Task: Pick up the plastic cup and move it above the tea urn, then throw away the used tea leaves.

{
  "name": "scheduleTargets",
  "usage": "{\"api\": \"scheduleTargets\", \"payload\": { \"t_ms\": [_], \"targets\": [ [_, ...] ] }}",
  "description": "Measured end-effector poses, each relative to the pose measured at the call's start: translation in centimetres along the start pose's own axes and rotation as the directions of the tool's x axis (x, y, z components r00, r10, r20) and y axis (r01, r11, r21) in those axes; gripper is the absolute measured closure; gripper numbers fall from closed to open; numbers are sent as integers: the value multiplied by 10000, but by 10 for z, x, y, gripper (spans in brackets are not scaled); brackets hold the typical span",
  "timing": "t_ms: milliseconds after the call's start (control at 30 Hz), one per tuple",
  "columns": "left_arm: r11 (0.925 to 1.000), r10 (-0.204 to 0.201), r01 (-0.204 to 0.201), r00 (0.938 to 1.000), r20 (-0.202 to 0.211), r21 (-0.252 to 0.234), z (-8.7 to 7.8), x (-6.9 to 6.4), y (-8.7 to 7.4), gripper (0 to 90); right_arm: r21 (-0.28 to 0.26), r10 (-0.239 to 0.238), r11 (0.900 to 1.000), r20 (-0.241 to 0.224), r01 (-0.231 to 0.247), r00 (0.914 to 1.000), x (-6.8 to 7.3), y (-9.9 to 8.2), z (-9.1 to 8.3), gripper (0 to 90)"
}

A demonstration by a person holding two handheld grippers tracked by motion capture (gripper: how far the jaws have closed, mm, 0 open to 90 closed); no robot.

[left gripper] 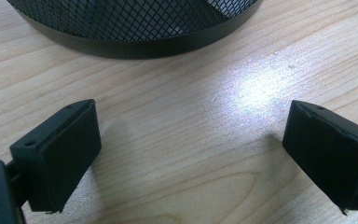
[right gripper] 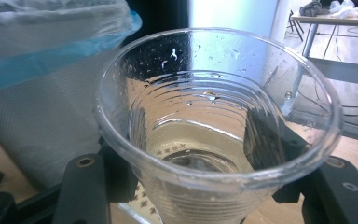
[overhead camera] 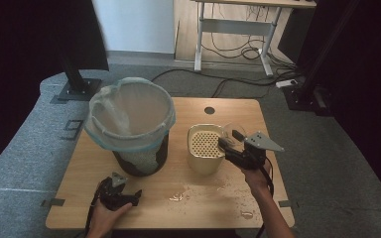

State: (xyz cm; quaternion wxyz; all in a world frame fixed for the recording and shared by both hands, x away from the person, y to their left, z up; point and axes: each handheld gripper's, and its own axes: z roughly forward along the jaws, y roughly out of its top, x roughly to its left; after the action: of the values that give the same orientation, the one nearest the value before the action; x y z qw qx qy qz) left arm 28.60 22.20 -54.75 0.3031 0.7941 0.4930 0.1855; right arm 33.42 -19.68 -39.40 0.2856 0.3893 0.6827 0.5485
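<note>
A clear plastic cup (right gripper: 214, 116) with droplets and a few small bits stuck inside sits between the jaws of my right gripper (right gripper: 205, 186), which is shut on it. In the high view, the right gripper (overhead camera: 228, 141) holds the cup (overhead camera: 232, 131) at the right rim of a cream strainer tub (overhead camera: 206, 146). A black mesh bin (overhead camera: 131, 124) lined with a pale bag stands left of the tub. My left gripper (overhead camera: 118, 179) rests on the table in front of the bin. Its jaws stand wide apart, and the left gripper (left gripper: 191, 149) has only bare wood between them.
The wooden table (overhead camera: 178, 213) has scattered white grains (overhead camera: 188, 193) and wet spots near its front edge. A round cable hole (overhead camera: 209, 110) lies at the back. The bin's mesh base (left gripper: 135, 23) is just ahead of the left jaws. The bag liner (right gripper: 42, 46) rises left of the cup.
</note>
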Motion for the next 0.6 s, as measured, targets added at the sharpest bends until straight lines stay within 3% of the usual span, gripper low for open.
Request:
{"api": "scheduleTargets", "payload": {
  "t_ms": [300, 500, 600],
  "targets": [
    [10000, -6, 6, 10000, 0, -6, 0, 0, 0, 37, 31, 62, 10000, 341, -63, 9994, -9, 2, 13, 394],
    [10000, -3, 3, 10000, 0, 0, 0, 0, 0, 38, -2, -361, 9993, 523, 362, 9980, -8, 9, 15, 393],
    [10000, 0, 0, 10000, 1, 9, 0, 0, 0, 38, 259, -1026, 9946, 783, 1009, 9916, -6, 18, 19, 393]
  ]
}}
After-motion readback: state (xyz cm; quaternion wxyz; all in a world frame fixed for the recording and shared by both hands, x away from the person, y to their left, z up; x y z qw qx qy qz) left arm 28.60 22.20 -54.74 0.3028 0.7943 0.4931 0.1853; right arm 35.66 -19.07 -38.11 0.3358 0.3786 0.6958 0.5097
